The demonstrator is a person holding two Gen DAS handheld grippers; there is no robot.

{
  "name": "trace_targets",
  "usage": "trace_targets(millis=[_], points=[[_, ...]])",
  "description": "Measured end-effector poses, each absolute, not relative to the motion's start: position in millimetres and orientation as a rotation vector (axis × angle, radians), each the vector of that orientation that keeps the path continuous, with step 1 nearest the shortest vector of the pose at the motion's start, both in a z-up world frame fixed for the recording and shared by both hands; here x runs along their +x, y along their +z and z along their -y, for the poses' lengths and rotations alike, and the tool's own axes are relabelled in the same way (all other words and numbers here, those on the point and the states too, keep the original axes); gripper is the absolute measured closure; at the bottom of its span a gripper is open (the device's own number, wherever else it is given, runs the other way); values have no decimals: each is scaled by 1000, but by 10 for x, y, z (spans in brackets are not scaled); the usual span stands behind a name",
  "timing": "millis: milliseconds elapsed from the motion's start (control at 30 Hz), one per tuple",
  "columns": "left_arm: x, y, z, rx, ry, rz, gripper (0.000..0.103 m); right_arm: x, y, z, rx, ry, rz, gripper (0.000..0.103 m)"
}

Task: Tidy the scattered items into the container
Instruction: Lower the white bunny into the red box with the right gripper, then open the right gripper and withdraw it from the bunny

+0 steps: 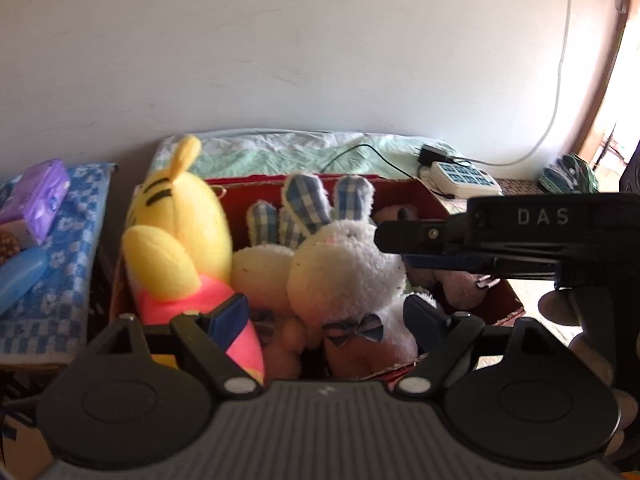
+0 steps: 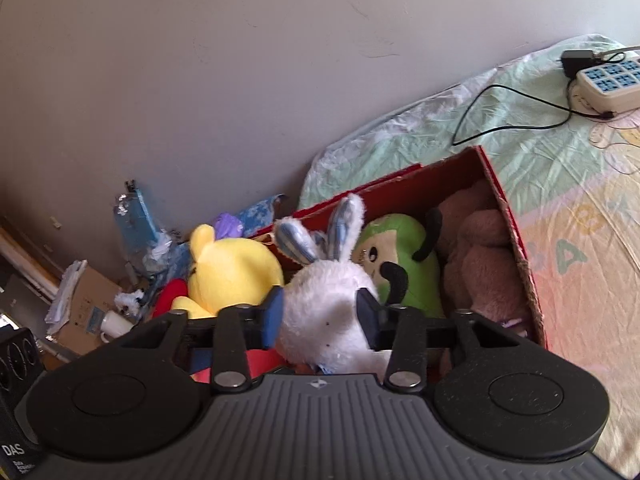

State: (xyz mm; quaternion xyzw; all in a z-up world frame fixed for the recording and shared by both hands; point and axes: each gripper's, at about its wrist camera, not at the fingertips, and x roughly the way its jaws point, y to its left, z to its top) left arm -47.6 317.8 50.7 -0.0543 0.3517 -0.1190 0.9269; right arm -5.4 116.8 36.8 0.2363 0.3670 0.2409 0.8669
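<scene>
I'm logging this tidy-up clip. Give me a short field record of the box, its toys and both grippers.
container: red cardboard box on the bed sheet
toys in box: white bunny, second bunny, yellow plush, green plush, brown plush
right gripper: pads pressing both sides of the white bunny's head
left gripper: jaws wide, bunnies between them, pads not pressing
off to the side: power strip on the sheet; purple pack on blue cloth
</scene>
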Motion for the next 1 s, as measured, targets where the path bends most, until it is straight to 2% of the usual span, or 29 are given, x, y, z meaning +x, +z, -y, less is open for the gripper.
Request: trace_targets(millis=[133,433,500,533,600,767,1000], points=[[-466,515,-3108,-105,-180,-722,17,45,295,-1186,474,547,-818,67],[-465,555,-2925,-131,-4,-745,17,-5,561,-920,319,544,-837,66],[-481,589,-2877,-129,37,-751,16,-19,582,-845,289,530,-852,64],[-492,608,-2860,-135,59,-752,12,-29,600,-811,281,531,-857,59],[-503,642,-2825,-140,112,-754,5,-47,633,-748,263,530,-859,58],[-561,740,-2703,-99,245,-745,4,-143,708,-636,186,512,-837,46],[-555,819,-2565,-65,368,-773,1,-194,651,-545,163,490,-872,46]])
